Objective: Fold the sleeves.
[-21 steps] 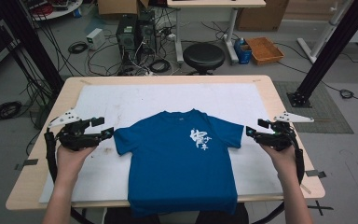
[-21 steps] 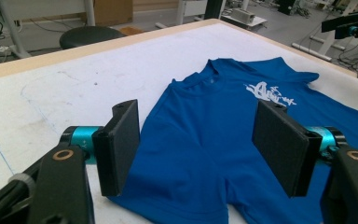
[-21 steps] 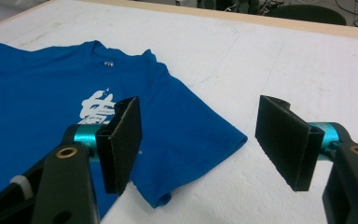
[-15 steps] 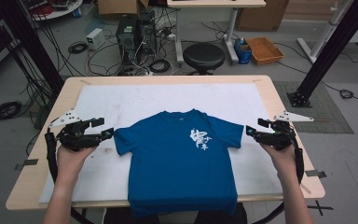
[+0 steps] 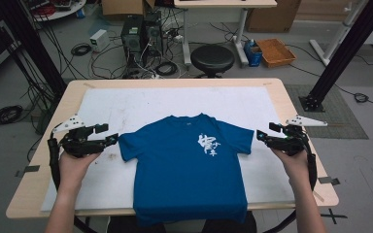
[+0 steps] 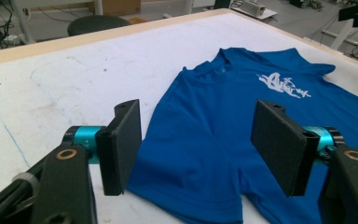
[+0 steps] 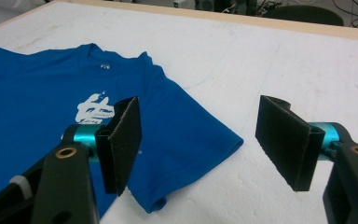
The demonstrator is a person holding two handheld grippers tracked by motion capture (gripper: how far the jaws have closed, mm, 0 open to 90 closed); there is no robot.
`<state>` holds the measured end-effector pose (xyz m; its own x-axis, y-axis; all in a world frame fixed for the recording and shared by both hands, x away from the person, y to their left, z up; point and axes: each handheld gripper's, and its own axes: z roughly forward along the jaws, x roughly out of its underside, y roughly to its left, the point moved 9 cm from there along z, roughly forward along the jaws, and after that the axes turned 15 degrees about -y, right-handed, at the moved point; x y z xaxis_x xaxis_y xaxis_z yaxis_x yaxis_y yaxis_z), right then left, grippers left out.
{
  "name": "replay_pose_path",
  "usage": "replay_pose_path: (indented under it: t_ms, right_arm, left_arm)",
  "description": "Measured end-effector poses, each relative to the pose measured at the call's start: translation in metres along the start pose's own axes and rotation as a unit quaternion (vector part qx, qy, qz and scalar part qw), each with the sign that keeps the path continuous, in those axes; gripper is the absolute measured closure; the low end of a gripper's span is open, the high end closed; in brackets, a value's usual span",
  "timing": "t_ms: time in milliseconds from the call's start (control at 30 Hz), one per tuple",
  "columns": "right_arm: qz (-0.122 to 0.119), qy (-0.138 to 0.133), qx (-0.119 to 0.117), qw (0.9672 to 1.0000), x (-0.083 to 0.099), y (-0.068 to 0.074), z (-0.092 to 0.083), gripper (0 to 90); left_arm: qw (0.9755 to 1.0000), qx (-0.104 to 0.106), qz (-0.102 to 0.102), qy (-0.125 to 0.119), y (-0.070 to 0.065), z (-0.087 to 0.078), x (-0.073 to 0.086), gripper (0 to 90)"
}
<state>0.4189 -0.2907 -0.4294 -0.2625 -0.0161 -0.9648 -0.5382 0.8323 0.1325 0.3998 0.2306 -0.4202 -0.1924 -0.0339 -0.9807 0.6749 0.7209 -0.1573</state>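
- Blue T-shirt [image 5: 189, 165] lies flat at the surface's [image 5: 272, 102] centre, hem over the 6 o'clock edge.
- Left gripper [image 5: 110, 137], jaws apart, sits at the shirt's 9 o'clock sleeve.
- Right gripper [image 5: 261, 136], jaws apart, sits at the 3 o'clock sleeve.

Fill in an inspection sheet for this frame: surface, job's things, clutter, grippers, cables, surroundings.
Surface: wooden table covered by a white mat with faint marks and smudges.
Job's things: blue T-shirt lying flat, front up, white print on the chest, collar away from the person, hem hanging over the near edge.
Clutter: nothing seen on the mat besides the shirt.
Grippers: left gripper open, beside the shirt's left sleeve; right gripper open, at the right sleeve's edge. Nothing is held.
Cables: one trails from each gripper along the wrist; loose cables on the floor behind the table.
Surroundings: black stool, computer towers, orange tray, black frame posts.
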Motion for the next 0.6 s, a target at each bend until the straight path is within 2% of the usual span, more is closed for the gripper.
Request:
replay_pose_path:
  t_ms: [133, 300, 400, 433, 500, 600]
  right_arm:
    - [0.001, -0.001, 0.001, 1.0, -0.001, -0.001, -0.001, 31.5]
    - [0.003, -0.004, -0.001, 1.0, -0.002, -0.001, -0.002, 31.4]
    - [0.003, -0.006, -0.001, 1.0, -0.002, -0.001, -0.002, 31.5]
    - [0.004, -0.004, 0.0, 1.0, -0.002, -0.002, -0.002, 31.5]
    - [0.006, -0.003, 0.001, 1.0, -0.001, -0.002, -0.002, 31.5]
    - [0.005, 0.0, 0.001, 1.0, 0.001, -0.003, -0.001, 31.5]
  left_arm:
    - [1.0, -0.001, -0.006, 0.002, 0.003, 0.0, 0.001, 35.4]
    - [0.9999, 0.004, -0.001, 0.012, 0.008, 0.005, 0.003, 38.1]
    - [0.9999, -0.001, -0.002, 0.012, 0.013, 0.009, 0.005, 39.7]
    - [0.9999, -0.005, -0.003, 0.016, 0.015, 0.011, 0.007, 43.5]
    - [0.9991, -0.014, -0.009, 0.038, 0.023, 0.019, 0.016, 45.5]
    - [0.9965, -0.033, -0.024, 0.073, 0.035, 0.027, 0.031, 48.6]
